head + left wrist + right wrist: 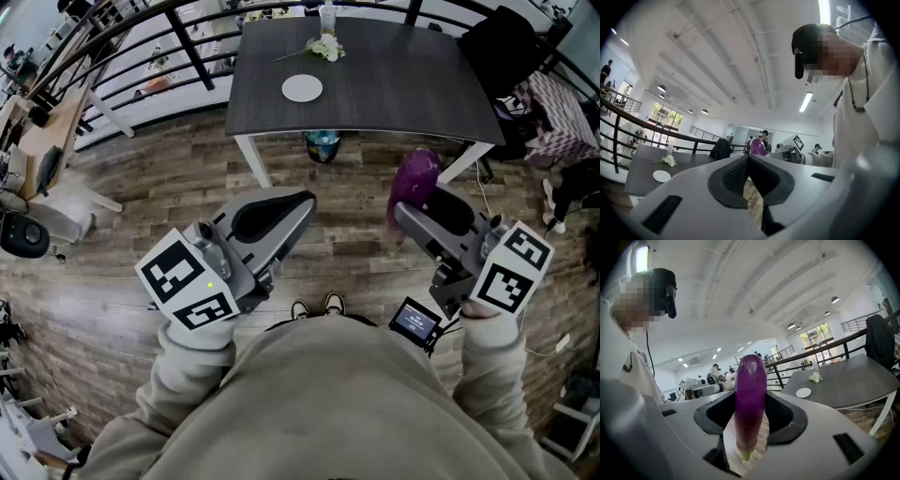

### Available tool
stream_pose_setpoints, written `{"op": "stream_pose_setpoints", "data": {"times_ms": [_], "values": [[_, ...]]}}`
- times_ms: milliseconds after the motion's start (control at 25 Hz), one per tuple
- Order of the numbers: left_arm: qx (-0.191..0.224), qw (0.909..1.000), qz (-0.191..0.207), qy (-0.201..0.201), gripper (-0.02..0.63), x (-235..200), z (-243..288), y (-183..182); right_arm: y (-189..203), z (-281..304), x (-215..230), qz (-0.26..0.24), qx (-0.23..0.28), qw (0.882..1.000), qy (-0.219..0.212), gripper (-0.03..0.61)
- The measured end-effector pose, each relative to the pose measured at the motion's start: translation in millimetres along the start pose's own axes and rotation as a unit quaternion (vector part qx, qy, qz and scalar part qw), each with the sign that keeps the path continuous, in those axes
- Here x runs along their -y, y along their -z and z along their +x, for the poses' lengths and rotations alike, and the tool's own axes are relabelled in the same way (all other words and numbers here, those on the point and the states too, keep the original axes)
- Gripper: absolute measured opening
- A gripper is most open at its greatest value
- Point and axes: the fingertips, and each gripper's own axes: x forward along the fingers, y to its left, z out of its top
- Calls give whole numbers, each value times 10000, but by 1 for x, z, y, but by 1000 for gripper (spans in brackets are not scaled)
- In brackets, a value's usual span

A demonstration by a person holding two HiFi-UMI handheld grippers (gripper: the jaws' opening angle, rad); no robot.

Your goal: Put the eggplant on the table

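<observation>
Two claws sit near the worktop point(394, 84): right claw point(401, 214) squeezes the eggplant point(415, 178), left claw point(305, 200) is pinched closed, empty.

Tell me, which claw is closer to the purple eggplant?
Right. The right gripper clamps the eggplant between its jaws; the left gripper, shut and empty, sits apart to the eggplant's left.
</observation>
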Motion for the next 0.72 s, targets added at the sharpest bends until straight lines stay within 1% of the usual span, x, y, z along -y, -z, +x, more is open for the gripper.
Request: {"op": "stream_pose_setpoints", "data": {"times_ms": [320, 480, 720], "values": [[13, 10000, 20, -38, 6, -1, 2, 1, 0, 0, 1, 33, -16, 10000, -77, 212], [6, 10000, 48, -59, 6, 1, 10, 2, -2, -5, 8, 204, 73, 9996, -176, 213], [-7, 9999, 125, -108, 6, -1, 10, 1, -3, -8, 10, 250, 203, 9992, -254, 213]]}}
